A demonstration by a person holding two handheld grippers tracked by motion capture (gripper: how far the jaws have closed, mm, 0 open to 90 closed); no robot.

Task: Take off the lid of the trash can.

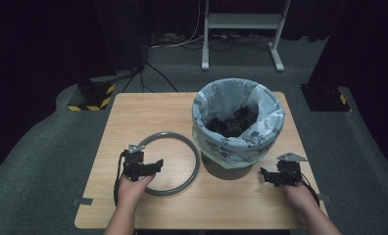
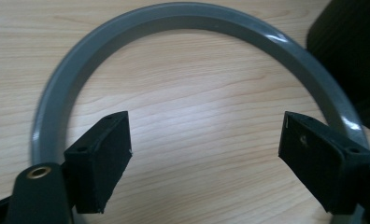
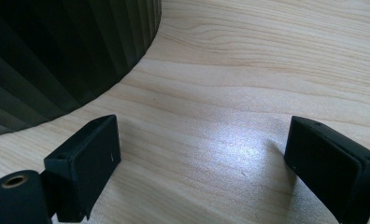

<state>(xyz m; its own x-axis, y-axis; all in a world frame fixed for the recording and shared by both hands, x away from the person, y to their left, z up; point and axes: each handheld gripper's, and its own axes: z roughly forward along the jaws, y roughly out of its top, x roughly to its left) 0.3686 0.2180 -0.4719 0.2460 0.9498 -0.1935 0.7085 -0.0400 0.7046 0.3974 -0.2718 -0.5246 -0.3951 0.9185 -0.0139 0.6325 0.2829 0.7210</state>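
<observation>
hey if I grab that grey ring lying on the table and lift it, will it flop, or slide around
The grey ring probably stays stiff: it holds an even, round hoop shape lying flat on the table. Its surface looks glossy, with highlights in the left gripper view, so it may slip between the pads or skate on the smooth wood if nudged. Being thin and hollow in the middle, it is likely light.

grey ring (image 1: 171, 163) left, bin (image 1: 237, 122) centre-right, bare table (image 1: 148, 110) behind
</observation>
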